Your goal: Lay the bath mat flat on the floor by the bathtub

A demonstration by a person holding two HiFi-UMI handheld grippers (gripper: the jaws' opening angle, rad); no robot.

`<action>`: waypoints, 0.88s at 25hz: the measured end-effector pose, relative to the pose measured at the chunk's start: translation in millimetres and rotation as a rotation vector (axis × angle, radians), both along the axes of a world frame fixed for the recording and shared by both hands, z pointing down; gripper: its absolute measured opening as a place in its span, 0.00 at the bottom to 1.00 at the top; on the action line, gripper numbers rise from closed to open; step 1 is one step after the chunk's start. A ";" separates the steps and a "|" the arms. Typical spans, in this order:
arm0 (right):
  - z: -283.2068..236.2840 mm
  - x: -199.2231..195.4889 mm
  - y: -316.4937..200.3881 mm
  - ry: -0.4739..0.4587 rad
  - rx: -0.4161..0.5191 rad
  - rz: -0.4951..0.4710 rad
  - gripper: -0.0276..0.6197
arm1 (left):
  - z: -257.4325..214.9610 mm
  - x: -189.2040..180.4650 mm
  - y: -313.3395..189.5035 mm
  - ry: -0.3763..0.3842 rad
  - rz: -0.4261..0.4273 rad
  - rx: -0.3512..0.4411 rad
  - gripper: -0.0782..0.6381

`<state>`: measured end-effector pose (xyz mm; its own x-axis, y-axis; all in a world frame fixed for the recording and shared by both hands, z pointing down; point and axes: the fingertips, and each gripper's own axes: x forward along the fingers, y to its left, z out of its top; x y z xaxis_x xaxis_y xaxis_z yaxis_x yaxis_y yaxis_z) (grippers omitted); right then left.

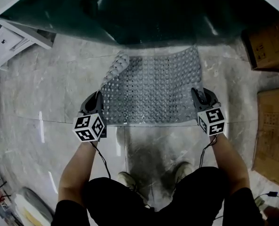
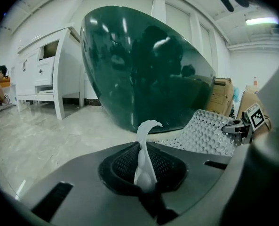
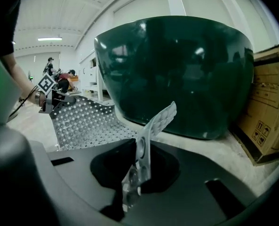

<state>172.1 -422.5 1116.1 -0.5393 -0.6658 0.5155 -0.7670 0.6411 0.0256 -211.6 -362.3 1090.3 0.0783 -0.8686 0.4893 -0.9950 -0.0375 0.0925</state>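
A person is standing over a grey, studded bath mat (image 1: 153, 88) that is lying spread on the pale marble floor (image 1: 50, 88), its far edge reaching the foot of the dark green bathtub (image 1: 144, 13). The left gripper (image 1: 98, 97) is pinching the mat's near left corner, and in the left gripper view its jaws are clamping tight on a thin upright strip of the mat's edge. The right gripper (image 1: 198, 95) is grasping the near right corner, and in the right gripper view the mat's studded corner is standing pressed between its jaws and sticking up past them. Both near corners are being held a little off the floor, so the mat is sloping up from the floor toward each gripper, while its middle and far part are resting flat. The far left corner of the mat is curling back over itself, showing a row of pale studs. The person's shoes (image 1: 127, 180) are standing just behind the mat's near edge. A white cabinet (image 1: 12, 36) is standing to the left of the bathtub, and cardboard boxes (image 1: 271, 41) are sitting on the floor to the right, well apart from the mat.
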 end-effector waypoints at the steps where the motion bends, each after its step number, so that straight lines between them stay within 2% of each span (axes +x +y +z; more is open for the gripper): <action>1: 3.6 2.0 -0.5 0.003 -0.006 0.008 0.10 | 3.4 0.7 0.0 -0.010 0.006 -0.007 0.15; 5: 19.8 14.4 -4.0 0.023 -0.025 0.047 0.11 | 18.5 -2.8 -1.7 -0.052 0.017 -0.039 0.15; 12: 44.1 33.7 -9.9 0.044 -0.081 0.128 0.12 | 43.7 -23.4 -3.5 -0.075 -0.030 -0.106 0.15; 19: 64.2 46.7 -9.1 0.069 -0.149 0.172 0.13 | 65.0 -47.4 -5.6 -0.059 -0.132 -0.168 0.15; 22: 74.5 54.1 -8.3 0.078 -0.188 0.192 0.15 | 72.4 -52.9 -3.7 -0.083 -0.147 -0.188 0.15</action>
<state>226.2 -430.8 1190.6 -0.3662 -0.6406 0.6749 -0.8753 0.4833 -0.0162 -264.5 -366.0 1162.7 -0.0893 -0.7605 0.6432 -0.9930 0.1184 0.0021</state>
